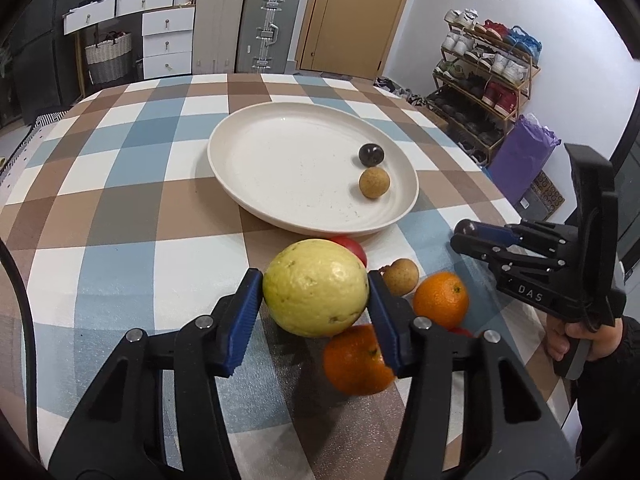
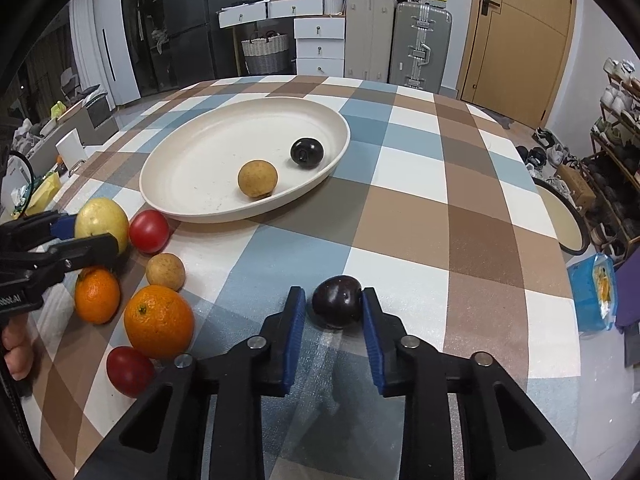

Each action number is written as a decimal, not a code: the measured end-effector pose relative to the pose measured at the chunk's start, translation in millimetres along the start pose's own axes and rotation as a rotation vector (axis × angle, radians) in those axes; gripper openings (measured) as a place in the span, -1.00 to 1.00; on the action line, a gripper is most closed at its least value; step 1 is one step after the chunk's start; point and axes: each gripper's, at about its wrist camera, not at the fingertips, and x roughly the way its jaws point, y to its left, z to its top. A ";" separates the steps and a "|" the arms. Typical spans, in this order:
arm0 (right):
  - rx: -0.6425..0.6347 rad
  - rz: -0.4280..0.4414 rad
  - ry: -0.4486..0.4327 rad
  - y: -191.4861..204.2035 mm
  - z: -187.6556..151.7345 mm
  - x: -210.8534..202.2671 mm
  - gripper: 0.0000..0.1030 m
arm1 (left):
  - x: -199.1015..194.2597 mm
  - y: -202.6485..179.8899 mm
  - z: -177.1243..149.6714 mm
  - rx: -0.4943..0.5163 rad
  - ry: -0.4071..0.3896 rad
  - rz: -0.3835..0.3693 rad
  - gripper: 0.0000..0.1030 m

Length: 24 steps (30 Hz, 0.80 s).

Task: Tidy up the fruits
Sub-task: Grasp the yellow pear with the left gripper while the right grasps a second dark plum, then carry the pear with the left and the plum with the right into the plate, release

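Blue-padded left gripper [image 1: 316,300] pinches the yellow guava [image 1: 316,288] among the oranges [image 1: 440,300]; right gripper [image 2: 334,308] is closed on a dark plum [image 2: 337,306], both fruits low over the checked tablecloth [image 2: 400,208]. Beyond, the cream plate [image 2: 180,196] holds a tan fruit [image 2: 257,179] and another plum [image 2: 306,152]. Risk: round, smooth guava may slip during the carry and scatter its neighbours.
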 end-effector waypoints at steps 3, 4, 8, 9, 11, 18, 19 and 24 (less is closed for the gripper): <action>-0.001 0.000 -0.002 -0.9 0.2 -0.1 -0.52 | -6.1 0.0 3.0 0.002 -0.022 0.005 -0.03; 0.001 0.002 -0.005 -1.3 0.0 -0.8 -0.52 | -8.3 0.3 4.6 0.007 -0.030 0.008 -0.03; 0.005 0.016 -0.025 -1.5 -0.3 -5.1 -0.52 | -15.5 2.2 8.3 0.002 -0.060 0.012 -0.03; 0.007 0.021 -0.030 -1.3 -0.4 -6.6 -0.52 | -16.8 3.1 9.6 0.000 -0.065 0.011 -0.03; 0.005 0.025 -0.045 -0.8 0.6 -9.2 -0.52 | -18.8 4.9 12.3 -0.005 -0.079 0.017 -0.03; 0.020 0.051 -0.082 -1.7 6.9 -14.2 -0.52 | -16.6 8.7 23.8 0.007 -0.103 0.041 -0.03; 0.021 0.052 -0.087 -1.6 7.9 -14.9 -0.52 | -15.8 8.9 25.6 0.010 -0.107 0.046 -0.03; 0.026 0.075 -0.116 0.0 14.0 -18.8 -0.53 | -11.2 13.0 34.6 0.004 -0.119 0.048 -0.03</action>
